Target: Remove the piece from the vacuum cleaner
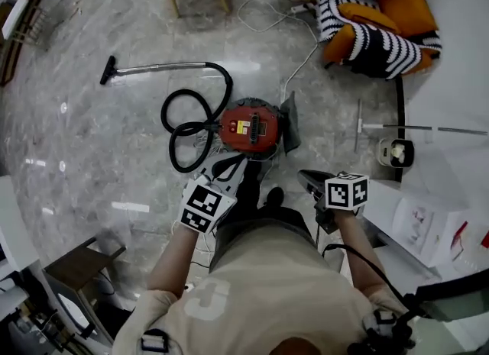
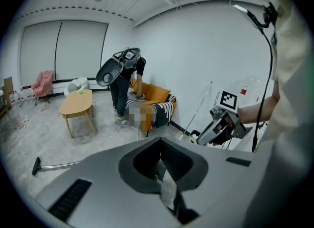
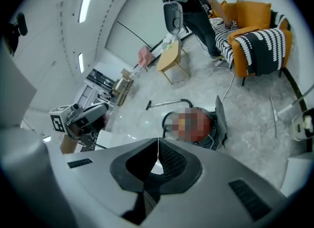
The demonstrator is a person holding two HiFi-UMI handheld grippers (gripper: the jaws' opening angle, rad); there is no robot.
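Red-bodied vacuum cleaner [image 1: 248, 126]: sitting on the marble floor [image 1: 92, 140] just ahead of the person's feet, black hose [image 1: 187, 128] looping off its left.
Grey panel [image 1: 291, 123]: leaning at the body's right side; possibly the piece to take off.
Left gripper [image 1: 227, 169]: jaws pressing together on nothing, hanging near the body, likely readying a reach.
Right gripper [image 1: 309, 179]: jaws likewise lying together, empty.
Right gripper view: showing the cleaner below.
Left gripper view: missing it, showing only sofa [image 2: 157, 102] and table [image 2: 76, 105].

Left gripper [image 2: 160, 156] and right gripper [image 3: 157, 148] angle forward and down, fingers [image 3: 171, 162] pressed together.
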